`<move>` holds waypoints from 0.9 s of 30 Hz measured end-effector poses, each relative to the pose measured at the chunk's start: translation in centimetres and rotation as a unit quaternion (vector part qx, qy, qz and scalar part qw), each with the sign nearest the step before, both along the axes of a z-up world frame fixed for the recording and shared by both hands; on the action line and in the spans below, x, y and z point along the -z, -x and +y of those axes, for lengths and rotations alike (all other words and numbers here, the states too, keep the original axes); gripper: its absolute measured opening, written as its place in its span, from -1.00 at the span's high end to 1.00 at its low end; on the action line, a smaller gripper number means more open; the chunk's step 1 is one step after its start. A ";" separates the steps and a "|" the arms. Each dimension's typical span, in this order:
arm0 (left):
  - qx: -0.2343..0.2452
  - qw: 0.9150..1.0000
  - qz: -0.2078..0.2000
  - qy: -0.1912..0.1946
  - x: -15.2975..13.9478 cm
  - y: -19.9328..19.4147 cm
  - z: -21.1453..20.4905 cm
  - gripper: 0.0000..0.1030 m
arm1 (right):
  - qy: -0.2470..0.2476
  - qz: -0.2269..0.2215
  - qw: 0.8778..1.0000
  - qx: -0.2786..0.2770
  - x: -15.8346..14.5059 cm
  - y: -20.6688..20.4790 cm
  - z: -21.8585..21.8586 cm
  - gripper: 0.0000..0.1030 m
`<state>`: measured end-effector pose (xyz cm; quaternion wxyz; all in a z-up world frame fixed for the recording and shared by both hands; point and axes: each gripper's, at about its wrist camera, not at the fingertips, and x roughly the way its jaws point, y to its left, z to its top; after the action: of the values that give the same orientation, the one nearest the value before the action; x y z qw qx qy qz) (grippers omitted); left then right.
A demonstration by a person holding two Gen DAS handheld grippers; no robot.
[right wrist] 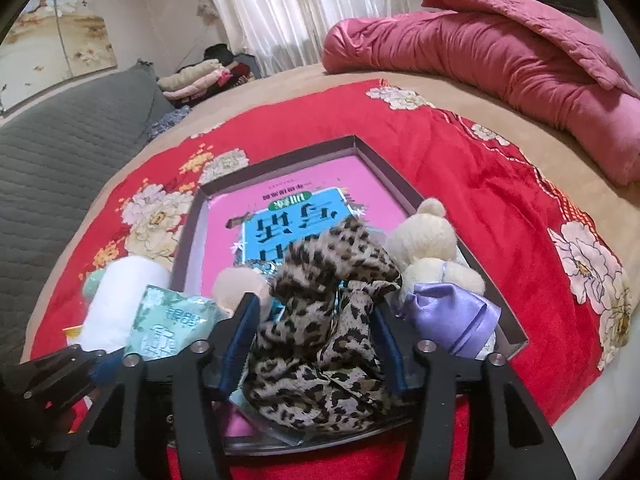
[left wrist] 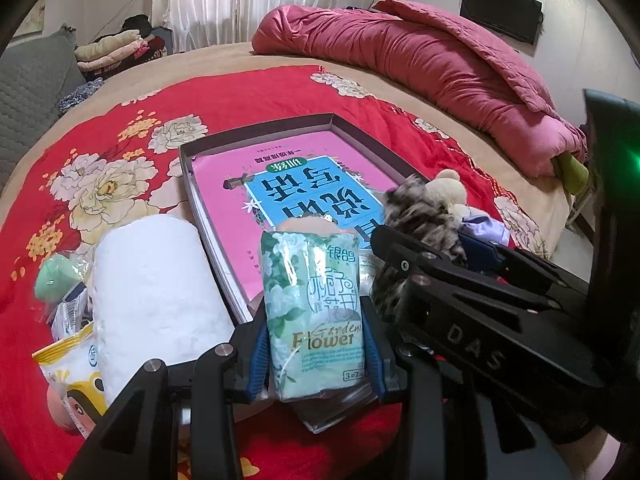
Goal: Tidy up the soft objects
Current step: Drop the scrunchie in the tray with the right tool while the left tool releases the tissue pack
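Note:
My left gripper [left wrist: 316, 360] is shut on a green tissue pack [left wrist: 314, 312] and holds it over the near edge of a shallow grey box [left wrist: 256, 128] lined with a pink book. My right gripper [right wrist: 316, 344] is shut on a leopard-print scarf [right wrist: 324, 320] over the same box [right wrist: 280, 156]. A cream teddy bear with a purple bow [right wrist: 432, 264] lies in the box beside the scarf. A white towel roll [left wrist: 156, 292] lies left of the box. The tissue pack also shows in the right wrist view [right wrist: 172, 324].
The box sits on a red floral blanket [left wrist: 132, 128] on a bed. A pink quilt [left wrist: 420, 56] is bunched at the far right. Small packets [left wrist: 68, 360] lie by the towel roll. A grey sofa [right wrist: 60, 152] and folded clothes [right wrist: 200, 76] stand at the left.

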<state>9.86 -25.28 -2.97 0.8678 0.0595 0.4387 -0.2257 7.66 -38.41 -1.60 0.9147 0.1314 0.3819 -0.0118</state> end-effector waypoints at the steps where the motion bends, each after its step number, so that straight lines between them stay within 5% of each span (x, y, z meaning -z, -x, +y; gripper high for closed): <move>1: -0.001 1.000 0.000 0.001 0.0 0.0 0.0 0.22 | 0.001 -0.007 1.000 0.000 -0.2 0.2 0.0 -0.24; 11: -0.002 1.000 0.002 0.007 0.0 -0.4 -0.5 0.21 | -0.001 -0.110 0.993 0.038 -3.1 2.9 -1.4 -0.43; 27: 0.008 1.000 0.012 0.004 0.7 -1.4 -2.4 0.15 | -0.041 -0.096 0.992 0.077 -2.1 3.1 -3.7 -0.44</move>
<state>11.23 -27.66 -3.66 0.8607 0.0573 0.4479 -0.2352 4.59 -42.07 0.51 0.9374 0.1987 0.2810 -0.0535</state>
